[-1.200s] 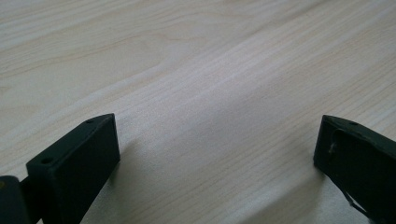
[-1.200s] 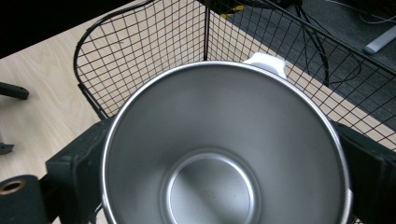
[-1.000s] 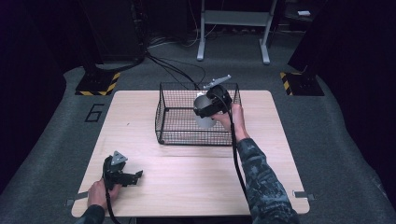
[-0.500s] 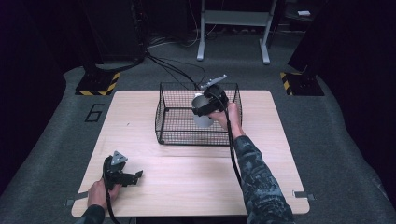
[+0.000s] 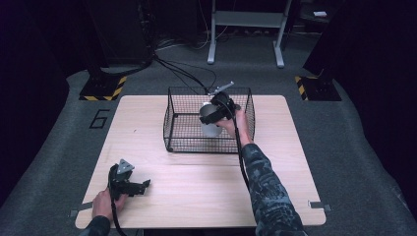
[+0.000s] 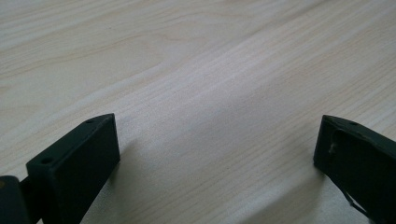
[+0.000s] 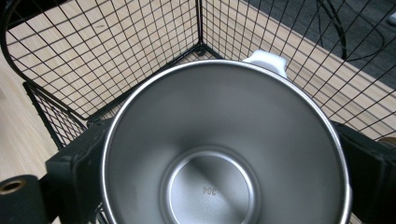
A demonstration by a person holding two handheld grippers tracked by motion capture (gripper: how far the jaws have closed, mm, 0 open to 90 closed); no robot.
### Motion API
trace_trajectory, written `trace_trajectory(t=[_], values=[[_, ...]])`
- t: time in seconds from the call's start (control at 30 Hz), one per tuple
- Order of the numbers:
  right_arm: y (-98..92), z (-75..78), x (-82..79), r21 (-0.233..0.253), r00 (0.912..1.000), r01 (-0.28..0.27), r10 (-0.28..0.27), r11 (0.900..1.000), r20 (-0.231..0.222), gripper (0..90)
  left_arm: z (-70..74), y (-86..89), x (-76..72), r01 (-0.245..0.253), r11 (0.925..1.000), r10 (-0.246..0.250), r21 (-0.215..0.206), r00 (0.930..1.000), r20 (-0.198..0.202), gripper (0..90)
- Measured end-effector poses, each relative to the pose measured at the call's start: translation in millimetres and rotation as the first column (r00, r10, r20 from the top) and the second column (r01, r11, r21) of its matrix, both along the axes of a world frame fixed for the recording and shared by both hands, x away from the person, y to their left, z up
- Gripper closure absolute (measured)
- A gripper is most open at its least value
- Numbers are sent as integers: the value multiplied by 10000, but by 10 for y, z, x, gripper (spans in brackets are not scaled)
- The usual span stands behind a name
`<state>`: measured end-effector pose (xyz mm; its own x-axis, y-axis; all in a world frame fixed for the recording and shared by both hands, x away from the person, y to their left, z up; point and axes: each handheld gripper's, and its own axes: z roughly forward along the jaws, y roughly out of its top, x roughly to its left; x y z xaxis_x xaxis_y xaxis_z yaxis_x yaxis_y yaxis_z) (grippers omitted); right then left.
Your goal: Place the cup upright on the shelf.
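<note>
At centre frame of the high view, the right gripper holds a steel cup over the wire basket, inside its right half; the left gripper rests at lower left on the table. Left gripper view: jaws apart over bare wood. Right gripper view: jaws clamped on the cup, mouth up, white handle toward the basket corner. Recommended: lower it level, clear of the mesh, release only once seated.
</note>
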<state>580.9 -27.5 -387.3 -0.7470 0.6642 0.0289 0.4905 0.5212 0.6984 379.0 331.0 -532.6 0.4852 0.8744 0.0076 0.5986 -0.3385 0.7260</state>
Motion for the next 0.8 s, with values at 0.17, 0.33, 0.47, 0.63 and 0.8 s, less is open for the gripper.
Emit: trace_trajectory(t=[0.17, 0.33, 0.47, 0.63, 0.8], values=[[25, -68, 33, -58, 9998, -34, 33, 10000, -179, 56, 0, 0, 0, 0, 10000, 0, 7, 10000, 3, 2], [42, -154, 69, -94, 9994, -25, 22, 10000, -348, 56, 1, -1, -3, 1, 10000, -1, -6, 10000, -42, 2], [52, -201, 89, -119, 9986, 68, -74, 9999, -527, 56, 1, -1, -2, 1, 10000, -1, -3, 10000, -37, 2], [68, -252, 111, -271, 9976, 84, -103, 9996, -689, 56, 0, 1, 0, -1, 10000, 1, 18, 10000, -2, 2], [80, -295, 134, -343, 9970, 45, -72, 9994, -775, 56, 7, 10, 1, 106, 9999, -106, 96, 9999, -73, 2]])
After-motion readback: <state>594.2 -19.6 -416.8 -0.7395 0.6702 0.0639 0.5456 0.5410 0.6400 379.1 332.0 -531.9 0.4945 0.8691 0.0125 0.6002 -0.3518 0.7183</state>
